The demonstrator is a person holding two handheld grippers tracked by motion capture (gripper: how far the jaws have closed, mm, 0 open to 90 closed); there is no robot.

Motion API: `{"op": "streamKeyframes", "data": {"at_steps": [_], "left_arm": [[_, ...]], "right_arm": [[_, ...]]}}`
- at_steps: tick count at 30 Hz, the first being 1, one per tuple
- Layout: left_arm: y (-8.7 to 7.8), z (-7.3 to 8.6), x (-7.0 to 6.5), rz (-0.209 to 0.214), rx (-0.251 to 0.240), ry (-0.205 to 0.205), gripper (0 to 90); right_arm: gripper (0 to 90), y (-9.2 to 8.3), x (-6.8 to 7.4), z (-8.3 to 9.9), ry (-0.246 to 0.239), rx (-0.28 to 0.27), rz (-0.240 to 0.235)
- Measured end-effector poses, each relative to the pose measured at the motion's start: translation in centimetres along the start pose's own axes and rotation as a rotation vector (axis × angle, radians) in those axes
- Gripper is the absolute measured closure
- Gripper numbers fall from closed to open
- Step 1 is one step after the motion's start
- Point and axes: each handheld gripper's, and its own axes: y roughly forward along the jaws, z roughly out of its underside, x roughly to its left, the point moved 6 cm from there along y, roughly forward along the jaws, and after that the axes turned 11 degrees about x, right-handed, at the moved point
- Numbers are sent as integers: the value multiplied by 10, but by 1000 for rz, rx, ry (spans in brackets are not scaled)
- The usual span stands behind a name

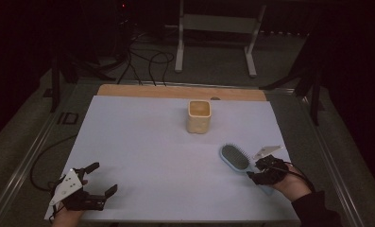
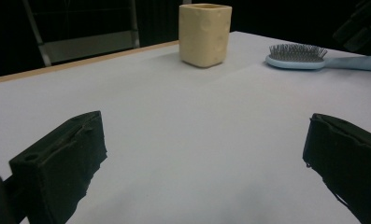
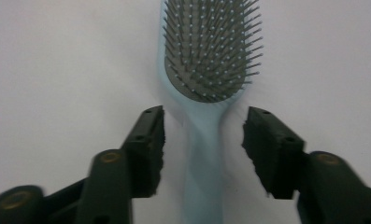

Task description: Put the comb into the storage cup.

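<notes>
On the white surface (image 1: pixel 142 156), the right tongs (image 3: pixel 204 140) sit open around the blue hairbrush (image 3: pixel 206 70) handle to grab it, while the left tongs (image 2: pixel 202 163) wait open.

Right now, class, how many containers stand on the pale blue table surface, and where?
1. A cream-yellow square cup with round dimples stands upright near the table's far edge, beyond the light blue plastic hairbrush. Nothing tall enough to hide another.

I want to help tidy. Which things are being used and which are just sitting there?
In use:
hairbrush, its handle between the open right gripper jaws, untouched

Just there:
yellow cup
left gripper, open over bare table
</notes>
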Motion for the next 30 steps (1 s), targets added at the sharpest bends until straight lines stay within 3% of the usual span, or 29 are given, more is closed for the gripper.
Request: {"op": "streamKeyframes", "data": {"at_steps": [1, 10, 17, 30], "left_arm": [[0, 0, 0, 0, 1, 1, 0], [0, 0, 0, 0, -1, -2, 0], [0, 0, 0, -1, -1, -2, 0], [0, 0, 0, 1, 2, -2, 0]], "right_arm": [[381, 1, 0, 0, -5, 6, -9], [277, 7, -5, -2, 3, 40, -21], [91, 16, -8, 0, 22, 100, -52], [81, 30, -12, -5, 35, 159, -102]]}}
